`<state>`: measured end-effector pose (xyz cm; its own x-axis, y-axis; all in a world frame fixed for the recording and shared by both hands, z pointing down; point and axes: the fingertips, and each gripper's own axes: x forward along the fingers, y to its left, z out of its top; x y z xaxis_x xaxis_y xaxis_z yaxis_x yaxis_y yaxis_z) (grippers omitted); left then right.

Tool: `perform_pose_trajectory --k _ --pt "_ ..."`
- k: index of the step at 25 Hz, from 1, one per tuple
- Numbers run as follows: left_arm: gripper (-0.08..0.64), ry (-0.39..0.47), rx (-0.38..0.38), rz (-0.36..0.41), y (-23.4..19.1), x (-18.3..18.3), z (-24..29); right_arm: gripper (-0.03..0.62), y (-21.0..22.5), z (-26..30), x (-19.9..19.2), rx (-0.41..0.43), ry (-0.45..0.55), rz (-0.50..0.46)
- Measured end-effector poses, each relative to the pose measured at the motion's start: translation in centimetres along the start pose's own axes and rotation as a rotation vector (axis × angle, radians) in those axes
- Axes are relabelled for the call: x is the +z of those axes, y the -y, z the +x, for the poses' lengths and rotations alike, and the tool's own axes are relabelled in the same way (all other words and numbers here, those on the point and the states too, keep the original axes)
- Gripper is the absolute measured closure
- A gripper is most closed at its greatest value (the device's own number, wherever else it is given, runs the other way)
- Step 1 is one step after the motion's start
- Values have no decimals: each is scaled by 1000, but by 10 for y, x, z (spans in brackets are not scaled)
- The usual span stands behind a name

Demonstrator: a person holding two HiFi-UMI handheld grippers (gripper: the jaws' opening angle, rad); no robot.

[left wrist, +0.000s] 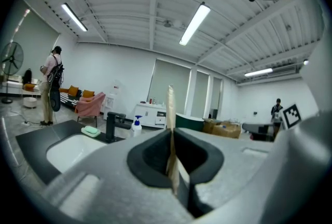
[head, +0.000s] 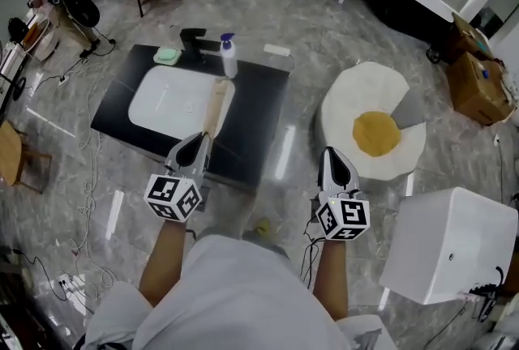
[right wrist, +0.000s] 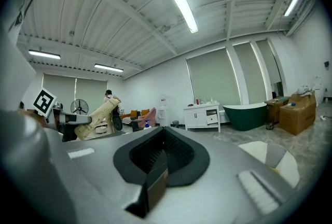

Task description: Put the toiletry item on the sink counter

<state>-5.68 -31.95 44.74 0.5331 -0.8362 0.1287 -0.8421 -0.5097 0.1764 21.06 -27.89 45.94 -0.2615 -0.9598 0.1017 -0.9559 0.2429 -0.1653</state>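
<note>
Head view, two tools (head: 201, 142) (head: 337, 155), probably one tube (head: 216, 104)

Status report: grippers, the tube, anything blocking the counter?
Left gripper shut on beige tube; right gripper shut, empty. Tube aloft at the sink counter, not set down. Pump bottle and faucet stand at its far edge.

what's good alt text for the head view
Seen from above, the left tongs clamp a beige tube held out toward a black sink counter with a white basin, pump bottle and green soap. The right tongs are shut and empty.
</note>
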Motion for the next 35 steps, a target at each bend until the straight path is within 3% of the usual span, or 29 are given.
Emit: perform_pose_trajectory --k 11,19,35 --pt "552 -21 35 -20 -1 -8 24 589 18 20 4 15 20 -7" --pt "551 -42 1 -24 -8 -18 42 589 20 25 4 -24 24 -21" --pt "549 -196 -18 -87 -39 -65 112 588 30 64 6 -87 21 -32"
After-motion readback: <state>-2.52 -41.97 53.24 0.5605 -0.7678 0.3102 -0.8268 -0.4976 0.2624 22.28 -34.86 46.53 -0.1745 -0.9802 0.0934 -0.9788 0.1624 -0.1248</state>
